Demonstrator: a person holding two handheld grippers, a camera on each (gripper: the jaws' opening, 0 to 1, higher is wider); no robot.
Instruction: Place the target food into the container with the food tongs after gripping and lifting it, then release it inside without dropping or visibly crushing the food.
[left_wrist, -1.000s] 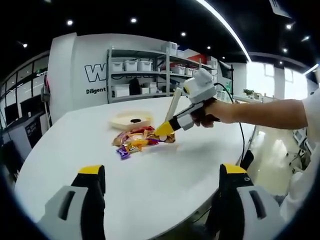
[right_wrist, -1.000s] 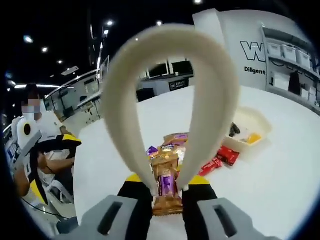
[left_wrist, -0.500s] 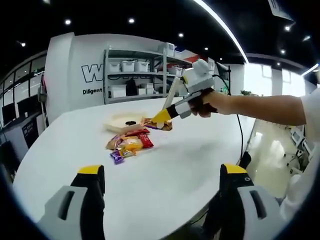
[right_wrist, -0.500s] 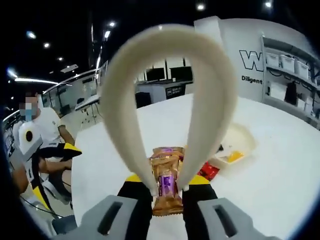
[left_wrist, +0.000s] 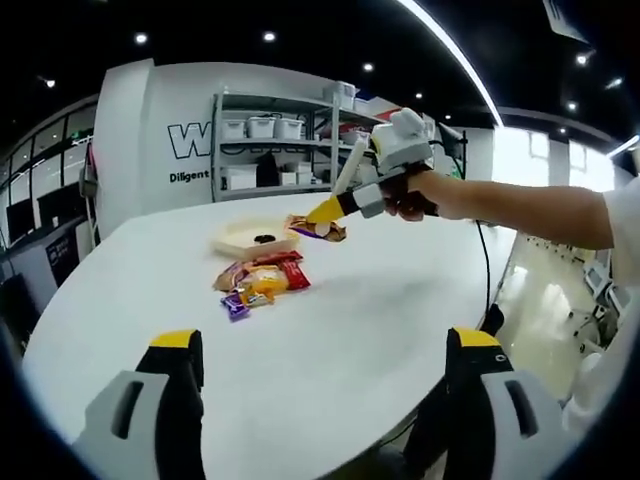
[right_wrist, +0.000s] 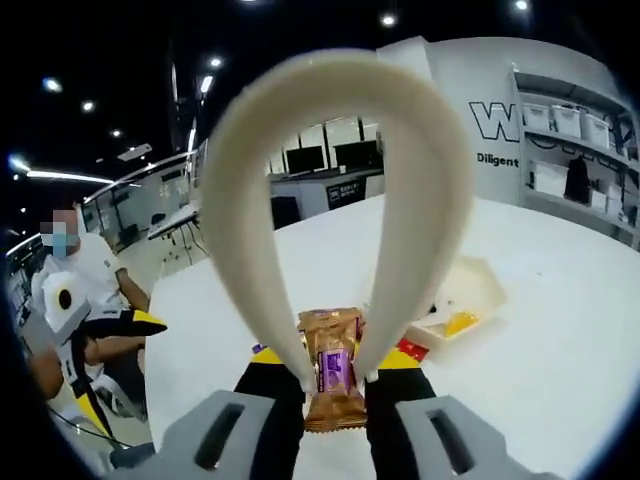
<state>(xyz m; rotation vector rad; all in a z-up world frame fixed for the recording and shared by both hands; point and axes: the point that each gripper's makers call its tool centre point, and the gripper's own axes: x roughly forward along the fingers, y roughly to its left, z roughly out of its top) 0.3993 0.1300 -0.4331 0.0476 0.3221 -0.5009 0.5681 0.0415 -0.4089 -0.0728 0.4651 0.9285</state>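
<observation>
In the left gripper view, the left tool (left_wrist: 325, 400) hangs low over the near edge of the white desk (left_wrist: 380, 300), its two jaws spread wide apart with nothing between them. Across the desk a hand (left_wrist: 415, 195) holds the right tool (left_wrist: 328, 212) in the air, closed on the tongs (left_wrist: 348, 170). At the tongs' tips sits a brown snack (left_wrist: 312, 228), clear of the desk and just beside the cream container (left_wrist: 243, 241), on its right rim as seen here. A small dark item lies in the container. A heap of wrapped snacks (left_wrist: 257, 283) rests on the desk nearer the camera than the container. A shelf (left_wrist: 275, 150) with bins stands against the far wall.

In the right gripper view, the right tool (right_wrist: 334, 385) squeezes the looped cream tongs (right_wrist: 340, 130), whose tips pinch the snack (right_wrist: 331, 375), a brown and purple packet, upright and unbent. The container (right_wrist: 470, 295) lies on the desk (right_wrist: 540, 330) beyond, to the right, with a yellow piece inside. A seated person (right_wrist: 75, 310) is at far left.
</observation>
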